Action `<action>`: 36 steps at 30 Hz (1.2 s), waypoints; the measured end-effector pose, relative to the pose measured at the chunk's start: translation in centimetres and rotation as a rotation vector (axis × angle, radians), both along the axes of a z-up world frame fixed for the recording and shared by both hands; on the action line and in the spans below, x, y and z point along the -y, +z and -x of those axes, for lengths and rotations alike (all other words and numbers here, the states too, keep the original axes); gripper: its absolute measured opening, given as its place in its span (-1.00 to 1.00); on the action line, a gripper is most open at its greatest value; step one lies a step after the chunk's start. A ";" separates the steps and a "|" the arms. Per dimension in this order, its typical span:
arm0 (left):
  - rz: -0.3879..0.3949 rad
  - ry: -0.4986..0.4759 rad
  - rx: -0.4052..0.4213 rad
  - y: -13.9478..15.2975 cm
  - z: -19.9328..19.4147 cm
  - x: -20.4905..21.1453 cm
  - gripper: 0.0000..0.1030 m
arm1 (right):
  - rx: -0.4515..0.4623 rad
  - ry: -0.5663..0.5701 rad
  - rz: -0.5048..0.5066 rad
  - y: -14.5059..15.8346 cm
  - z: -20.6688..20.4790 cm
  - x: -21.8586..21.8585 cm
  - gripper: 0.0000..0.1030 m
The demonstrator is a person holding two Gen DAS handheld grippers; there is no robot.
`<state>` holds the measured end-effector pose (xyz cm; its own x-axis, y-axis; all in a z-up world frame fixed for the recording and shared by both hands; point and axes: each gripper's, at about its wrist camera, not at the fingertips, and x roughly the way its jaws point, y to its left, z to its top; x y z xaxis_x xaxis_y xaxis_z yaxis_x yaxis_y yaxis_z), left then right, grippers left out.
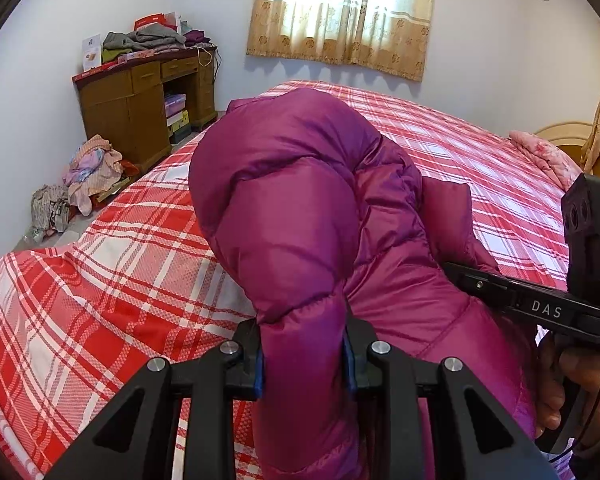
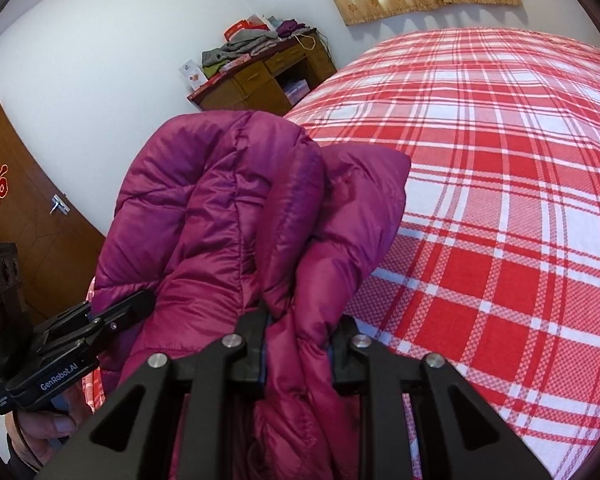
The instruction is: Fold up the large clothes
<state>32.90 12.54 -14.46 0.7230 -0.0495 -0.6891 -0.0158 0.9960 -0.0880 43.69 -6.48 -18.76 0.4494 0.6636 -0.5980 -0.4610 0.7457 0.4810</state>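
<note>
Here's a bed [image 2: 500,184] under a red-and-white plaid cover, white walls, tan patterned curtains [image 1: 340,12], a wooden desk [image 1: 140,100] piled with clothes. Above the cover hangs a magenta quilted down jacket [image 1: 300,208], puffy and glossy (stitched in fat channels), bunched and arching away from both cameras. The left gripper [image 1: 304,364] and right gripper [image 2: 298,354] are each clamped on a fold of it.

A bed [image 1: 120,264] in a red-and-white plaid sheet filled the room. Against the far wall stood a wooden desk [image 1: 128,112], its tabletop heaped with folded clothes [image 1: 148,40] and boxes. Loose laundry [image 1: 92,168] lay on the floor beside it. Patterned tan curtains [image 1: 340,12] covered the window, and a brown door [image 2: 16,200] carried a red ornament.
</note>
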 end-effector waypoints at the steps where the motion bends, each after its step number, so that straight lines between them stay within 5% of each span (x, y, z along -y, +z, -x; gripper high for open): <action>1: 0.000 0.000 -0.001 0.0 0.0 0.0 -0.43 | -0.002 0.000 0.000 -0.1 -0.1 0.0 -0.55; 7: -0.013 0.004 -0.005 -0.2 -0.3 0.1 -0.41 | -0.004 -0.001 0.003 -0.3 0.3 -0.1 -0.55; 12: -0.085 0.018 -0.011 -0.7 -0.2 0.9 -0.10 | -0.006 -0.002 0.018 -0.5 0.3 -0.2 -0.55; 21: -0.096 0.053 -0.017 -1.8 -0.3 0.2 0.25 | -0.016 -0.015 0.039 -0.6 0.1 -0.6 -0.48; 25: -0.121 0.086 -0.010 -2.2 -0.4 0.0 0.59 | -0.020 -0.023 0.040 -0.8 0.1 -0.6 -0.41; 36: -0.037 0.139 -0.002 -3.6 -0.8 -1.6 0.81 | -0.005 -0.052 0.079 -1.4 0.4 -0.7 -0.16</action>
